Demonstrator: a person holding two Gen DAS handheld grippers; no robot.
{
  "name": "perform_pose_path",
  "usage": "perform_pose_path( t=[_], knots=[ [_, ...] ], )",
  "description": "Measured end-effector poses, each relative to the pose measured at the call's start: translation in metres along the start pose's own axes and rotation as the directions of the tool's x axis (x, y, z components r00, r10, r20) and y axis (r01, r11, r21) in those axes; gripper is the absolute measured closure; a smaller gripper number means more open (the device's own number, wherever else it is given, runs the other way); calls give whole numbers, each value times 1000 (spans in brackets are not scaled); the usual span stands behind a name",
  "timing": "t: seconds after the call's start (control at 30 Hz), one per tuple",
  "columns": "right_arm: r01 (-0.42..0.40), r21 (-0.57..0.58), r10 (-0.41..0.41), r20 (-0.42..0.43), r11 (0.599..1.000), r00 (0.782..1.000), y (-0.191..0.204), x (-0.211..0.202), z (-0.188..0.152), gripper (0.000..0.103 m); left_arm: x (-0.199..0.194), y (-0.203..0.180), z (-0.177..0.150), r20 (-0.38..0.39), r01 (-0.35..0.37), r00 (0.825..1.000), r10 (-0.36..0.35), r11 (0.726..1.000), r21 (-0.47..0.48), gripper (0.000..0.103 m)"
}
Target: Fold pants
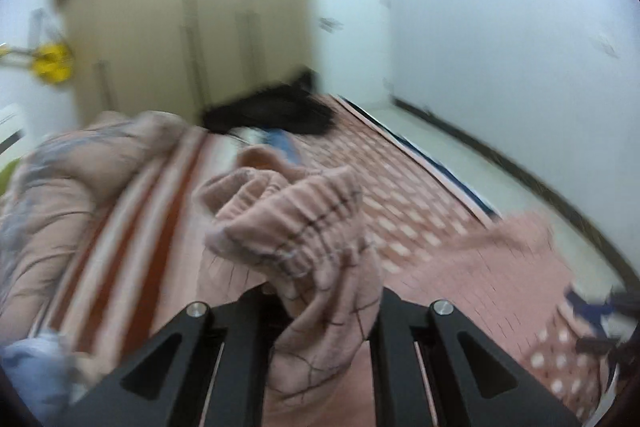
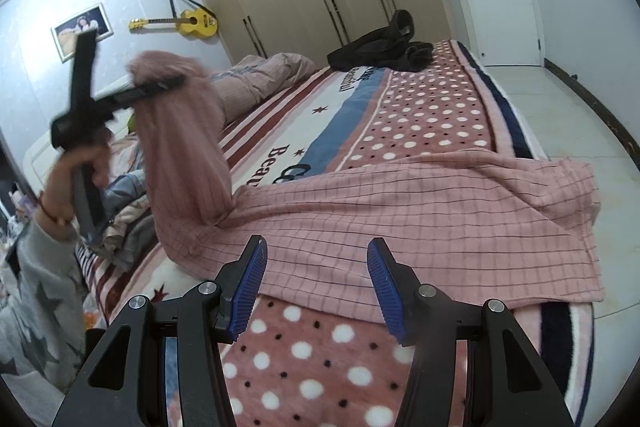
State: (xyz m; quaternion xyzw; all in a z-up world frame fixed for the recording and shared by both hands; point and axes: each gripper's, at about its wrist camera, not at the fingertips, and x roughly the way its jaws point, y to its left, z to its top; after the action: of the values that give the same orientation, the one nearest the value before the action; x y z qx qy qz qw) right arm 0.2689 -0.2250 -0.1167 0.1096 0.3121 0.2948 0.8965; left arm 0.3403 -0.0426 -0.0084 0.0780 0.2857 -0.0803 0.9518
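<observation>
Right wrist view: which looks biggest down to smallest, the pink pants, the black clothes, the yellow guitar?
1. Pink pants, by far the largest.
2. Black clothes.
3. Yellow guitar, smallest.
The pants lie nearest the camera, so true sizes stay unsure.

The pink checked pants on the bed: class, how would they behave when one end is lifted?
Probably floppy: the pink checked pants hang limp from the shut left gripper and bunch at the elastic waistband. Likely light, since one pinch lifts that end. The rest would probably drag across the blanket.
</observation>
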Motion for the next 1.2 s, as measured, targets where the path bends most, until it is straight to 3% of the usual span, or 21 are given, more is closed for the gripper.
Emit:
perform_pose_path(
  t=[0.07,0.17,0.27,0.37,0.4,0.5,0.53,0.67,0.7,0.73,0.87,1.0,1.1,1.17,1.2],
  knots=[
    [9,12,-9,7,1000,1000,-6,-8,-3,55,33,-43,-19,-75,62,996,-57,996,65,97],
    [23,22,-23,10,999,1000,-12,-16,-6,55,72,-85,-43,-184,149,974,-133,986,80,97],
    [45,25,-45,14,999,999,-19,-25,-9,55,90,-113,-60,-216,156,968,-126,980,127,97],
    [60,27,-60,15,998,998,-24,-29,-10,55,96,-122,-71,-252,191,954,-163,977,91,93],
    [67,29,-67,15,997,998,-27,-29,-10,55,94,-122,-74,-254,200,951,-174,976,81,89],
    [82,48,-82,6,996,997,-35,-25,-12,55,86,-121,-81,-259,273,933,-252,961,49,44],
    [85,52,-85,-1,995,996,-37,-22,-13,55,80,-121,-78,-245,277,934,-259,960,39,41],
    [99,51,-96,-51,994,994,-41,-2,-16,54,45,-88,-61,-182,314,932,-314,949,-30,32],
    [98,51,-94,-68,994,993,-40,7,-15,47,39,-79,-59,-170,314,934,-315,949,-35,28],
    [96,52,-91,-83,994,992,-38,16,-14,41,27,-64,-57,-152,296,942,-298,955,-37,28],
    [87,39,-82,-115,995,990,-25,57,-6,34,1,-2,-61,-127,207,968,-216,975,-80,28],
    [68,67,-58,-145,995,988,-16,102,1,19,2,43,-85,-166,137,974,-158,982,-130,28],
    [75,85,-60,-164,994,985,-9,129,4,19,8,65,-105,-190,114,971,-147,979,-171,28],
    [149,86,-136,-143,985,980,-8,139,6,39,10,73,-117,-202,111,968,-150,975,-192,28],
    [179,90,-164,-154,980,974,-9,141,6,72,12,77,-122,-207,115,966,-157,973,-201,28]
  ],
)
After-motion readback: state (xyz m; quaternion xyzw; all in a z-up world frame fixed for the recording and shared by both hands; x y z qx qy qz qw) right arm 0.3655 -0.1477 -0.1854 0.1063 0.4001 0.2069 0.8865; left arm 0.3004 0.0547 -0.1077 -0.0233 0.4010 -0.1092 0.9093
